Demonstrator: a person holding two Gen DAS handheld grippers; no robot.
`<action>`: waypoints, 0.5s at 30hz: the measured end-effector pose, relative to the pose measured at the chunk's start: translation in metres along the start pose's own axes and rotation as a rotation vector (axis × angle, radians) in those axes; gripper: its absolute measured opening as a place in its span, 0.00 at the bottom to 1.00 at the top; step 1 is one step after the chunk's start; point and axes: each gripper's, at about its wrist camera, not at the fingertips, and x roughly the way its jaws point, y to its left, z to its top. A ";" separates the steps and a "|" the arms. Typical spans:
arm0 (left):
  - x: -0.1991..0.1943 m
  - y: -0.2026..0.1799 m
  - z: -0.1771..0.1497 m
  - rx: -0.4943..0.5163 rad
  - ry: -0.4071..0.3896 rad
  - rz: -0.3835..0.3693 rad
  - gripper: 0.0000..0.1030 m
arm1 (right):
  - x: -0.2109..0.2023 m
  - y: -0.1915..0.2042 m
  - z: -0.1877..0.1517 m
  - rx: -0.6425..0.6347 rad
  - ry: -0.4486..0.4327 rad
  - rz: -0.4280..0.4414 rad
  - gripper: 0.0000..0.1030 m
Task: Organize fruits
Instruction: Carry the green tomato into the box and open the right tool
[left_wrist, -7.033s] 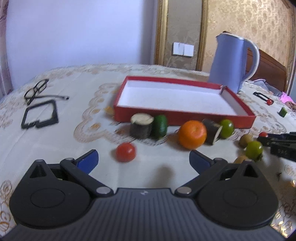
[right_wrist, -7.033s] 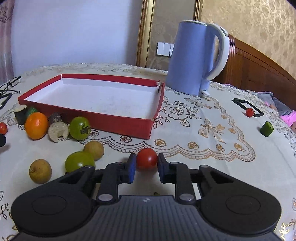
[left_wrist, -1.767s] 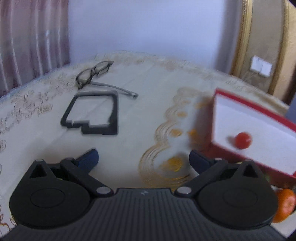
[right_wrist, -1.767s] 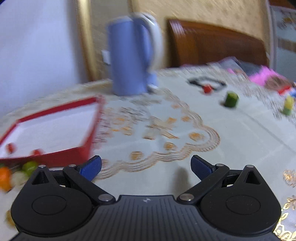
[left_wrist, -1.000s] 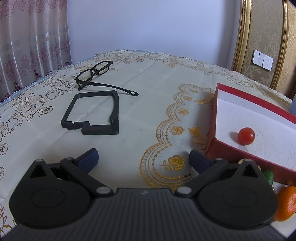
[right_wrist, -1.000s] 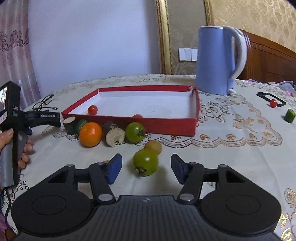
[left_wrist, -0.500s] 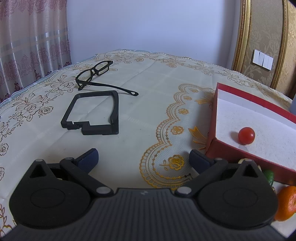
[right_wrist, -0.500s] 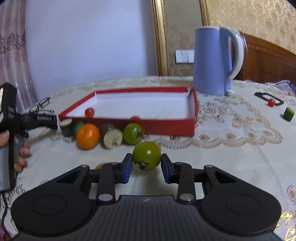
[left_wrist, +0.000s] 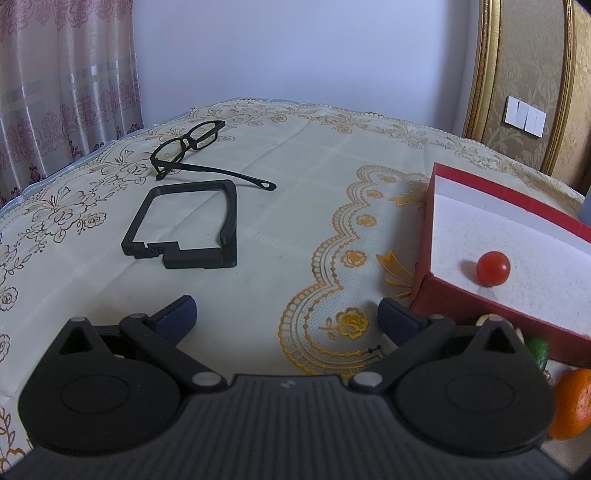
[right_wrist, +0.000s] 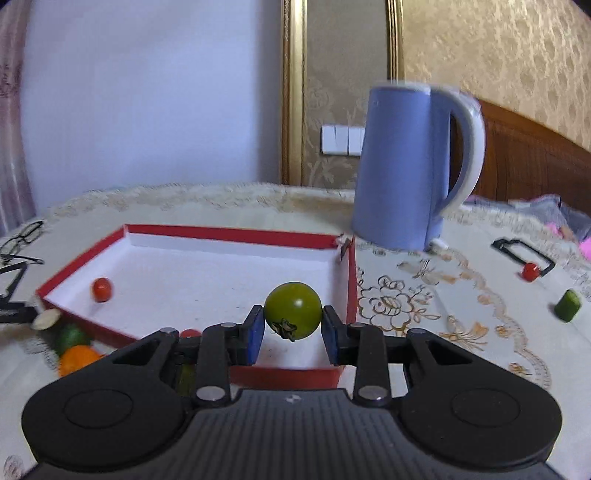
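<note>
Over the red box (right_wrist: 236, 233), right tongs (right_wrist: 292, 334) pinch a glossy green tomato (right_wrist: 292, 309).

No text, label, brand name or number can be read in either view. The only mark is a small pale emblem, too small to make out, on the ribbed black body of each tool: near the middle of the left gripper (left_wrist: 287, 322) and of the right gripper (right_wrist: 292, 329). The red box (right_wrist: 236, 233), blue kettle (right_wrist: 400, 166) and wall switch (right_wrist: 341, 139) carry no readable lettering
</note>
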 end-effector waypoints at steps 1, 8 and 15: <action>0.000 0.000 0.000 0.000 0.000 0.000 1.00 | 0.009 -0.001 0.001 0.005 0.020 0.005 0.32; 0.000 -0.001 0.000 0.007 0.003 0.005 1.00 | 0.043 0.003 -0.001 -0.002 0.097 0.004 0.32; 0.000 -0.002 0.000 0.008 0.004 0.006 1.00 | 0.046 0.005 -0.003 -0.018 0.108 0.011 0.32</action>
